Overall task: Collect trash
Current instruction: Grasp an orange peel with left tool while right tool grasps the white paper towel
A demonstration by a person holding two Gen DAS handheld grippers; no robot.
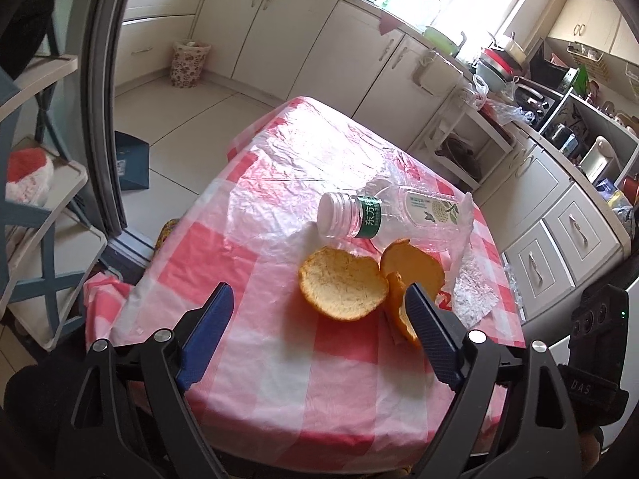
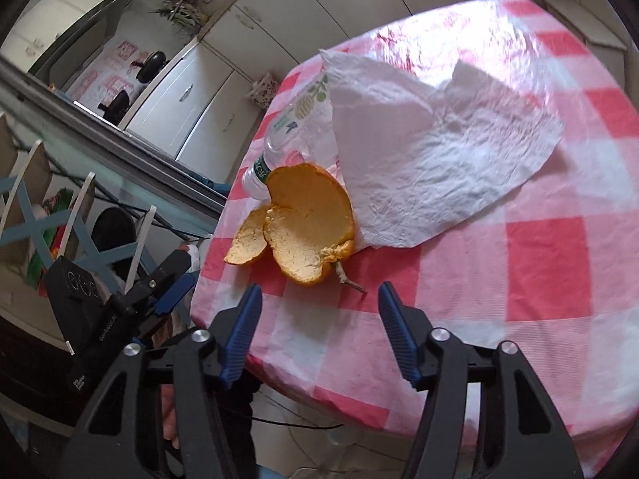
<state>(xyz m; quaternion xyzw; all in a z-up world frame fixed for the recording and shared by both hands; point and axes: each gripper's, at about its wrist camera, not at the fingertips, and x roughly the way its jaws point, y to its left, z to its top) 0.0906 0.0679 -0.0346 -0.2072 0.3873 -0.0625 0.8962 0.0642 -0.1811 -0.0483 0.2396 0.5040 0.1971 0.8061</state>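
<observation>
Nothing looks collected yet. Both the left claw [image 1: 319, 303] and the right claw [image 2: 319, 299] are spread and empty; just ahead lie curled orange peel [image 2: 303, 219], a clear plastic bottle [image 1: 383, 215] and a crumpled white tissue [image 2: 439, 151] on the pink-checked bench [image 2: 539, 279].

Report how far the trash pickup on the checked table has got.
Done: nothing visibly collected. The orange peel, the plastic bottle and the tissue all lie on the checked table. In hand: nothing; the left claw and right claw are open and empty near the peel. Left: all three.
</observation>
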